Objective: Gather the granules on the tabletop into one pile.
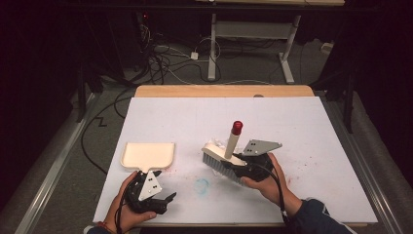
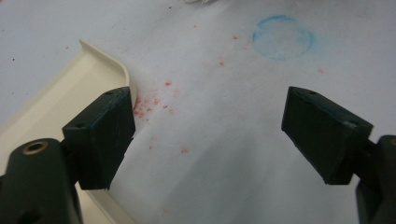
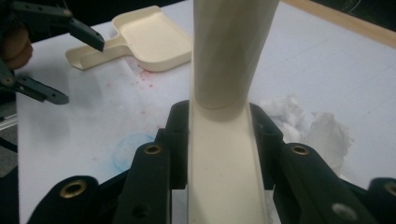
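The right gripper [image 1: 234,163] is clamped on the brush [image 1: 225,158], its jaws pressing either side of the cream handle just below where the round stem begins. The brush stands near the middle of the counter [image 1: 302,126], a little toward the near edge, with its bristles low over the white surface and its stem tilted up to a red cap [image 1: 237,127]. Just behind the brush head lies a small heap of white fluff [image 3: 303,121].

The left gripper [image 1: 168,199] sits close to the near edge on the left side, its jaws well apart with nothing between them. One jaw lies just beside the near corner of the dustpan [image 1: 147,155], whether touching it I cannot tell. The dustpan lies flat on the left half of the counter, handle toward the near edge, well apart from the brush.

Between the two grippers the counter bears a faint blue ring [image 1: 202,185] and a scatter of red specks [image 2: 149,105] beside the dustpan.
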